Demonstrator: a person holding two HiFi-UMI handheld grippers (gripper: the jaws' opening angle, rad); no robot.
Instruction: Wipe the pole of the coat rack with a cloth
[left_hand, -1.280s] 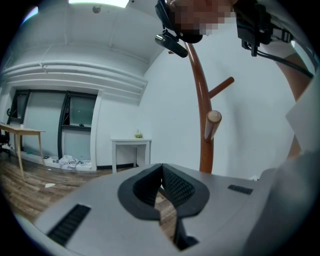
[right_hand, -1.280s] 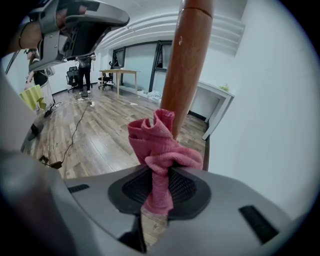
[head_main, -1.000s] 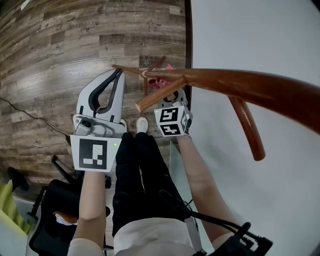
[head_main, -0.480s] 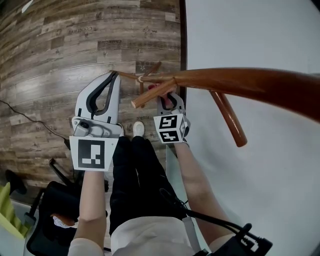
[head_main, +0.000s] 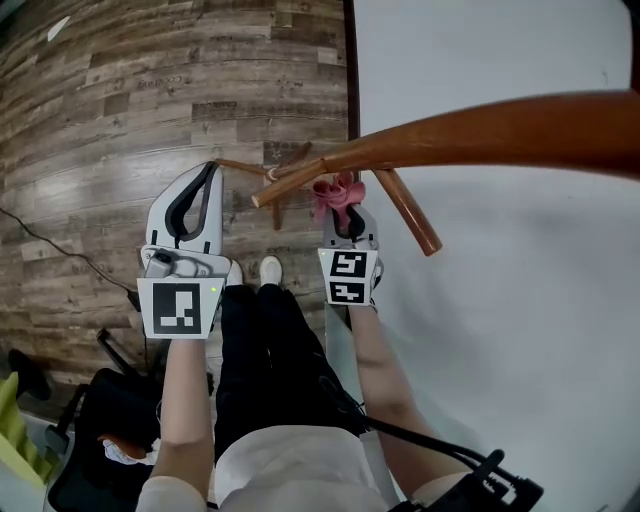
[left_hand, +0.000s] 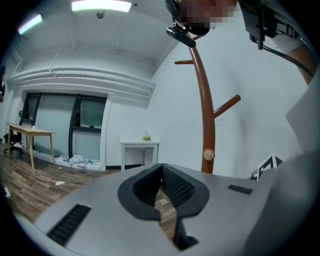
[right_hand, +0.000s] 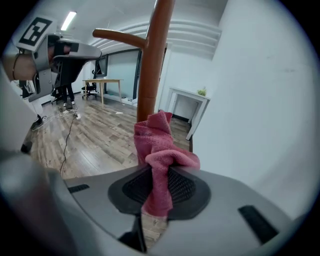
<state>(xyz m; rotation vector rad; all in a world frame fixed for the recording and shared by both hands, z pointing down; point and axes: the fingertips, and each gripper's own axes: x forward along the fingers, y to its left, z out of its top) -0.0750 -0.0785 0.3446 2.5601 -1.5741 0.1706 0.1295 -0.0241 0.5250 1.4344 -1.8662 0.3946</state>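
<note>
The brown coat rack pole (head_main: 480, 135) runs from the upper right down to its base (head_main: 283, 168) by the wall. In the head view my right gripper (head_main: 345, 214) is shut on a pink cloth (head_main: 335, 194), which sits just below the pole between two pegs (head_main: 405, 210). In the right gripper view the cloth (right_hand: 159, 150) bunches up out of the shut right gripper (right_hand: 157, 172), with the pole (right_hand: 152, 65) right behind it. My left gripper (head_main: 211, 168) is shut and empty, left of the base. From the left gripper (left_hand: 161, 172) the pole (left_hand: 205, 105) rises to the right.
The floor is wood planks (head_main: 120, 110); a white wall (head_main: 520, 330) with a dark skirting (head_main: 350, 60) lies on the right. A black chair (head_main: 105, 425) stands at lower left, near a floor cable (head_main: 50, 235). A small white table (left_hand: 140, 146) stands by the wall.
The head view has swung, so the rack sits further left. The right gripper with the cloth has come out from under the lower peg and the cloth now shows fully. The left gripper has barely moved.
</note>
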